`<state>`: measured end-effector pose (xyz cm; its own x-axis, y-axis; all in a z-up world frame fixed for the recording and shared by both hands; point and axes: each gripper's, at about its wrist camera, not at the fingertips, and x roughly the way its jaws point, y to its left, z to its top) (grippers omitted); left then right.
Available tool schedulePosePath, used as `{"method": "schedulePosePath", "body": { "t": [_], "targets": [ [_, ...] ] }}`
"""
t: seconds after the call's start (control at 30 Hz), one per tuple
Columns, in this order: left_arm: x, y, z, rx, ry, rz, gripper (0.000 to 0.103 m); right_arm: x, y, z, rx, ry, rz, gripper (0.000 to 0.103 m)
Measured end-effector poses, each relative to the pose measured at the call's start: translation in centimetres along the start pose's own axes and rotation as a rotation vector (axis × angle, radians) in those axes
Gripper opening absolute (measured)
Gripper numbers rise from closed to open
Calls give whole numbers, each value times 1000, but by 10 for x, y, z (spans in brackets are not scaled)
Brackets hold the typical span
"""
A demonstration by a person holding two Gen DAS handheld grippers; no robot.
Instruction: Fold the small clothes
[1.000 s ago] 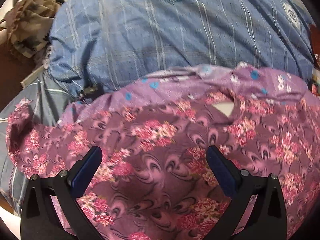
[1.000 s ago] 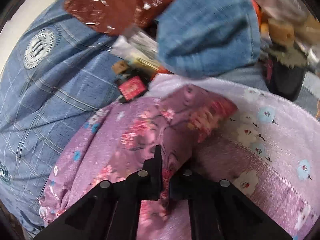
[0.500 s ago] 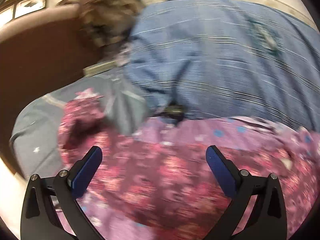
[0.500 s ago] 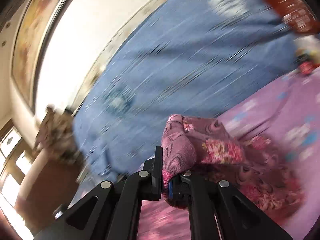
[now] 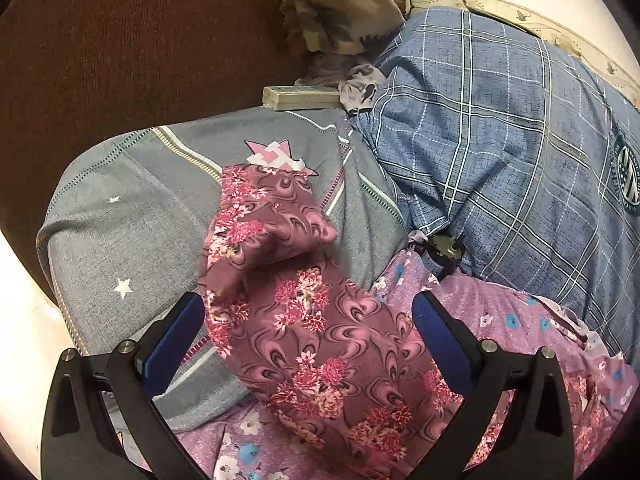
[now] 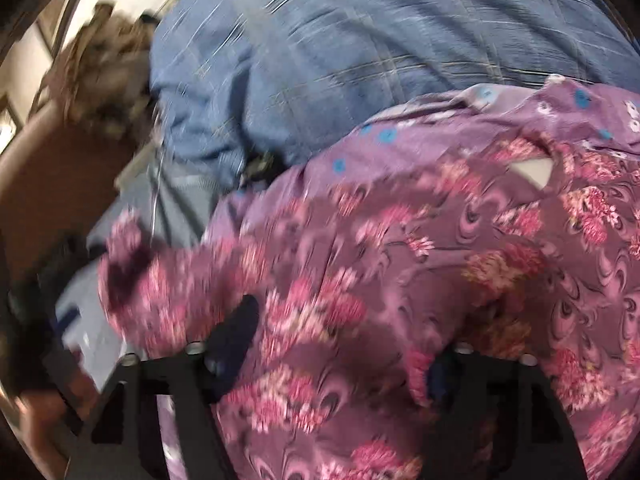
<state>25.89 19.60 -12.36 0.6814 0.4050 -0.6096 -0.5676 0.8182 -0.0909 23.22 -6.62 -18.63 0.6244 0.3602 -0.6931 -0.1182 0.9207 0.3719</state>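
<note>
The small garment (image 5: 320, 340) is maroon cloth with pink flowers. In the left wrist view one end of it lies bunched over a grey pillow (image 5: 120, 220), and the rest runs down between my left gripper's fingers. My left gripper (image 5: 308, 344) is open, with its blue pads (image 5: 172, 336) wide apart and clear of the cloth. The right wrist view is blurred. There the garment (image 6: 400, 280) spreads loosely across my right gripper (image 6: 340, 344), whose jaws are opening. Its left finger (image 6: 236, 328) shows dark, while cloth covers most of the right one. A white label (image 6: 536, 170) shows at the neck.
A blue plaid blanket (image 5: 500, 140) is heaped at the right and back. A purple flowered sheet (image 5: 520, 320) lies under the garment. Behind the pillow are a brown upholstered back (image 5: 120, 40), a camouflage-patterned cloth pile (image 5: 344, 4) and a small flat box (image 5: 300, 98).
My right gripper swung left while shut on a fold of the garment, and its jaws have now come apart. The left view turned left toward the grey pillow, where the garment's end now lies.
</note>
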Motion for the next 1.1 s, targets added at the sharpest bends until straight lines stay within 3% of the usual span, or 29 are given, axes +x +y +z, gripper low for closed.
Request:
{"method": "schedulePosePath", "body": {
  "t": [0.07,0.13,0.23,0.3,0.43,0.57,0.6,0.7,0.77,0.83,0.93,1.0,1.1],
  "targets": [
    [-1,0,1,2,0,-7,103,-2,5,-5,-70,23,34,79],
    [-2,0,1,-3,1,-16,103,-4,5,-8,-151,100,100,80],
    [-4,-4,0,0,17,-68,103,-8,-19,-11,-148,189,140,79],
    [-5,-14,-4,29,29,-87,103,-17,-56,-10,-17,197,139,79],
    [-8,-30,-10,62,57,-124,103,-19,-117,1,354,163,266,78],
    [-13,-34,-9,74,50,-125,103,1,-131,12,575,230,387,71],
    [-14,-31,-7,69,40,-117,103,0,-121,19,570,222,427,71],
    [-13,-18,1,32,27,-93,103,-24,-61,50,384,164,579,71],
    [-12,-5,6,-7,20,-76,103,-45,-43,59,297,106,624,70],
    [-10,3,9,-30,14,-66,103,-59,-35,61,190,82,547,70],
    [-8,7,8,-43,30,-96,103,-59,-54,48,162,85,357,67],
    [-8,-1,4,-21,52,-140,103,-55,-78,37,174,125,259,36],
    [-13,-27,-8,68,79,-226,103,-62,-108,19,133,122,26,25]
  ]
}}
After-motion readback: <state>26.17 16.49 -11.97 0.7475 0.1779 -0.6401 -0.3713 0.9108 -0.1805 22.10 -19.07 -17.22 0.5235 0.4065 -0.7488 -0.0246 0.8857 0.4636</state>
